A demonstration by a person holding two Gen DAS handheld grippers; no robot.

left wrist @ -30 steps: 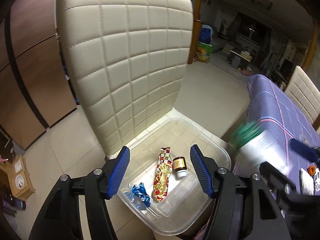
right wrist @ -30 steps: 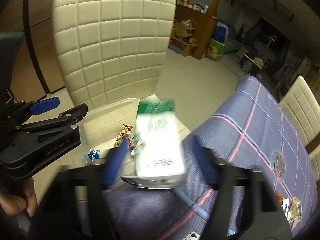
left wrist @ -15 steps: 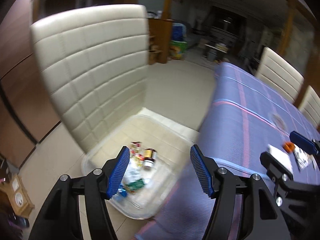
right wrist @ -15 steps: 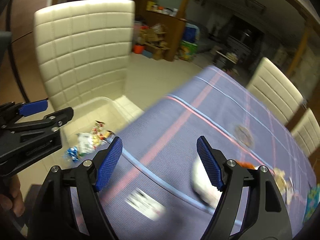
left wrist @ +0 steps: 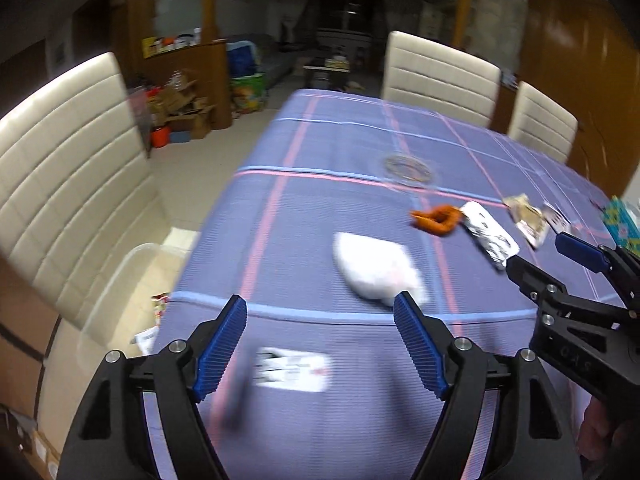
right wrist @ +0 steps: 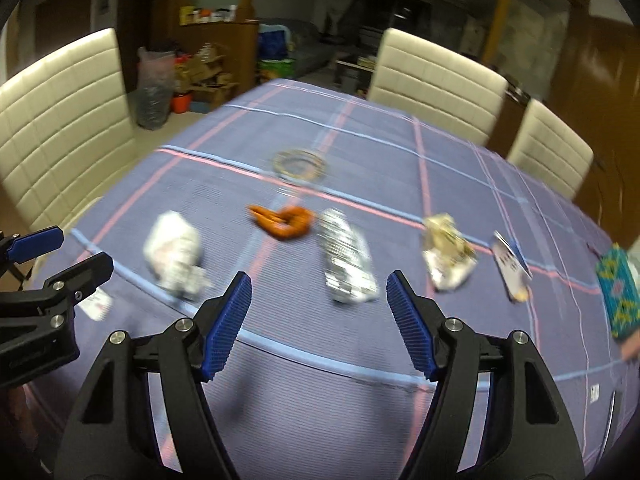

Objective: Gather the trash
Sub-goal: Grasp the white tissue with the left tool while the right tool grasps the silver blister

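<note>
Fingers of the left gripper point(left wrist: 320, 340) are opening and hold nothing; a second ago they hung over the clear bin point(left wrist: 132, 264) at far left, now over the table point(left wrist: 320, 152), near the white wad point(left wrist: 376, 270)

Right gripper point(right wrist: 319, 322), carton gone, is closing empty before the foil wrapper point(right wrist: 346, 264), so more trash waits
</note>
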